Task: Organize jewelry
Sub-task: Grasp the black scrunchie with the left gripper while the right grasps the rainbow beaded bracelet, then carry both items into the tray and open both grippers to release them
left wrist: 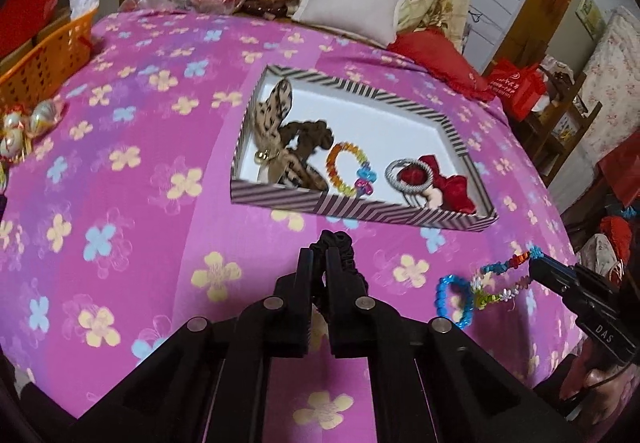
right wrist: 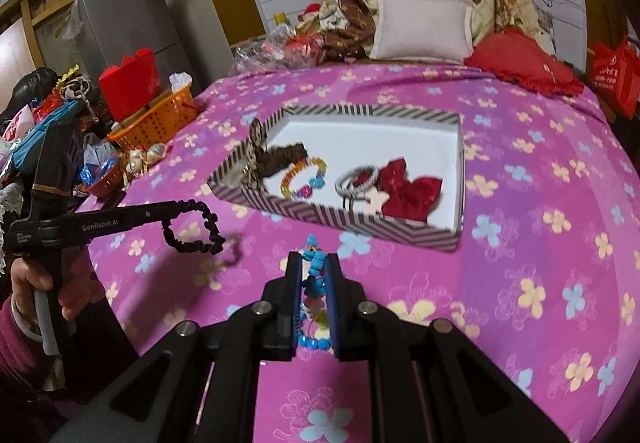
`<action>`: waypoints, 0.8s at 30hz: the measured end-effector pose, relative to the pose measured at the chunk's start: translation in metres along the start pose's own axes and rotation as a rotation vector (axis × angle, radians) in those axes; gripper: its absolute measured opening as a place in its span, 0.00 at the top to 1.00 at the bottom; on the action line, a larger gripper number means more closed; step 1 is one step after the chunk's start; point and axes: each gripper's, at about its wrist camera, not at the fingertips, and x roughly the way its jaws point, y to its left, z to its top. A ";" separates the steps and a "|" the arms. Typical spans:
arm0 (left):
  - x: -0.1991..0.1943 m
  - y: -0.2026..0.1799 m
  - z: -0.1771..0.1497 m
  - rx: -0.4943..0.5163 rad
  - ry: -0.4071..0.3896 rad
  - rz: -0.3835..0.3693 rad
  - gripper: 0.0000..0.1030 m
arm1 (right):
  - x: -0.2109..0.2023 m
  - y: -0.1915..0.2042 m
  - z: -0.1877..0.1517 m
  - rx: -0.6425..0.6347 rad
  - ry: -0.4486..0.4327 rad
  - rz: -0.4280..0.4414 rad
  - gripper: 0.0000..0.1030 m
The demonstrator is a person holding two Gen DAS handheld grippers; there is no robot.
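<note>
A striped box [left wrist: 352, 209] [right wrist: 320, 212] lies on the pink flowered bedspread and holds a leopard bow [left wrist: 272, 123], a brown scrunchie [left wrist: 308, 137], an orange bead bracelet [left wrist: 346, 167], silver bands [left wrist: 406, 175] and a red bow [left wrist: 452, 191]. My left gripper [left wrist: 318, 257] [right wrist: 160, 213] is shut on a black scrunchie [left wrist: 340, 247] [right wrist: 196, 231], held above the bed in front of the box. My right gripper [right wrist: 314, 261] [left wrist: 534, 257] is shut on a blue beaded bracelet [right wrist: 314, 263] [left wrist: 480, 287] that hangs from it.
An orange basket [left wrist: 44, 59] [right wrist: 160, 119] and shiny ornaments [left wrist: 28, 123] sit at the bed's left edge. A white pillow [left wrist: 352, 5], red cushion [left wrist: 440, 59] and piled bedding lie behind the box. A grey fridge [right wrist: 132, 15] stands far left.
</note>
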 end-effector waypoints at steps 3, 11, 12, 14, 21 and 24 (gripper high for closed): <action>-0.007 -0.004 0.006 0.016 -0.016 0.001 1.00 | -0.005 0.001 0.010 -0.007 -0.014 0.005 0.89; -0.015 -0.014 0.022 0.047 -0.047 0.017 1.00 | -0.011 0.006 0.030 -0.038 -0.040 -0.005 0.89; -0.015 -0.015 0.023 0.050 -0.050 0.020 1.00 | -0.011 0.006 0.032 -0.039 -0.041 -0.006 0.89; -0.015 -0.017 0.026 0.058 -0.056 0.027 1.00 | -0.011 0.007 0.037 -0.042 -0.046 -0.010 0.89; -0.013 -0.021 0.039 0.070 -0.072 0.045 1.00 | -0.006 0.005 0.052 -0.048 -0.052 -0.016 0.89; -0.011 -0.022 0.044 0.070 -0.080 0.054 1.00 | -0.001 0.004 0.058 -0.050 -0.053 -0.019 0.89</action>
